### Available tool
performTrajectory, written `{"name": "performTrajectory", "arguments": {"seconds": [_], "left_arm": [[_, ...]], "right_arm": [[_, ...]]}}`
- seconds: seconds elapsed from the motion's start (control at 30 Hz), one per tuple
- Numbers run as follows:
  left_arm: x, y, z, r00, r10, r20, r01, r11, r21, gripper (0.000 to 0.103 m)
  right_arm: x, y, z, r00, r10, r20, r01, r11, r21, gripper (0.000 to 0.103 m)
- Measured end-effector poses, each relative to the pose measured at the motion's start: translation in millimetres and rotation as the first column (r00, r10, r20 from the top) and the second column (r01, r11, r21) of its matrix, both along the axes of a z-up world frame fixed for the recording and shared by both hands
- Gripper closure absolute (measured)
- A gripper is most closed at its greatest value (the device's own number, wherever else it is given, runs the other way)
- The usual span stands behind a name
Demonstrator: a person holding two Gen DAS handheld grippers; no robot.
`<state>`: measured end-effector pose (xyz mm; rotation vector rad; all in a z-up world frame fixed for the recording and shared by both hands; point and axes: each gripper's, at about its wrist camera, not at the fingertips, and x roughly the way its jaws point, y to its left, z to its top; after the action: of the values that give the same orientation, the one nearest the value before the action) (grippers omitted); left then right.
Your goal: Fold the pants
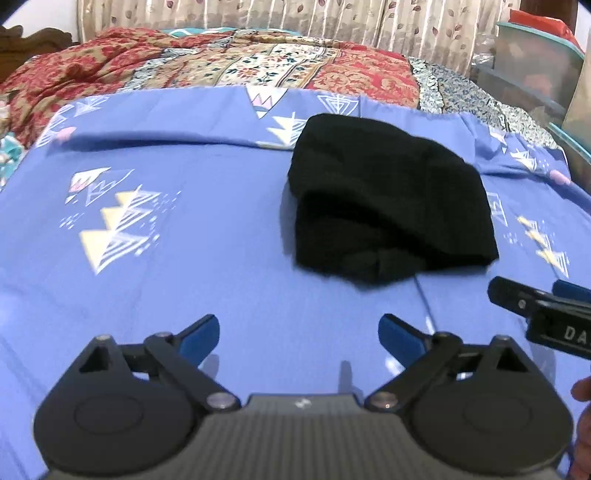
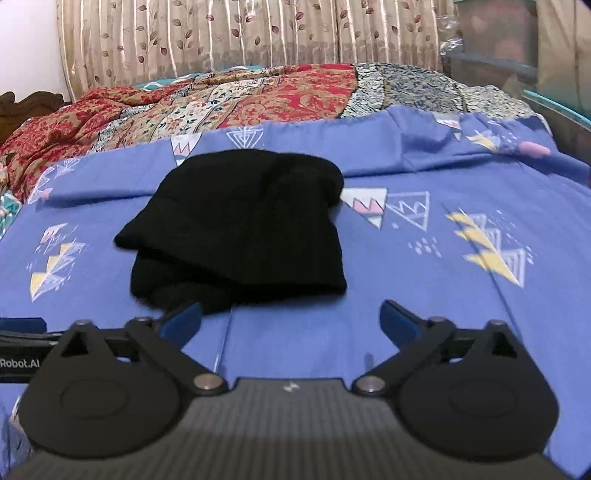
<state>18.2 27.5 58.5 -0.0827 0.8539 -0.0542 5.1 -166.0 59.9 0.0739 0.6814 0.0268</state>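
Black pants (image 1: 388, 199) lie folded into a compact bundle on the blue patterned bedsheet (image 1: 192, 291), right of centre in the left wrist view. In the right wrist view the same pants (image 2: 240, 229) lie left of centre. My left gripper (image 1: 299, 334) stands open over bare sheet, short of the bundle, with nothing between its blue pads. My right gripper (image 2: 291, 319) is open too; its left pad sits just at the bundle's near edge and does not grip it. The right gripper's tip (image 1: 517, 299) shows at the right edge of the left wrist view.
A red and cream patterned quilt (image 1: 221, 62) is bunched along the far side of the bed. Leaf-print curtains (image 2: 221, 33) hang behind. Clear storage boxes (image 1: 532, 62) are stacked at the far right. A dark wooden headboard (image 2: 22, 107) shows at far left.
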Motion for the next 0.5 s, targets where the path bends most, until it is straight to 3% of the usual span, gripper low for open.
{"name": "performTrajectory", "arguments": {"seconds": [0.1, 0.3, 0.5], "left_arm": [[-19, -3, -1, 1.0, -0.007, -0.01, 0.007, 1.0, 0.018, 0.0], [-46, -1, -1, 1.0, -0.002, -0.028, 0.002, 1.0, -0.017, 0.0], [-58, 4, 2, 0.999, 0.024, -0.043, -0.024, 1.0, 0.001, 0.0]], "right_arm": [[-17, 4, 0, 1.0, 0.006, -0.018, -0.006, 1.0, -0.007, 0.0], [-44, 7, -3, 0.996, 0.015, -0.085, -0.013, 1.0, 0.022, 0.0], [-62, 14, -5, 0.995, -0.027, -0.098, 0.03, 0.999, 0.029, 0.0]]}}
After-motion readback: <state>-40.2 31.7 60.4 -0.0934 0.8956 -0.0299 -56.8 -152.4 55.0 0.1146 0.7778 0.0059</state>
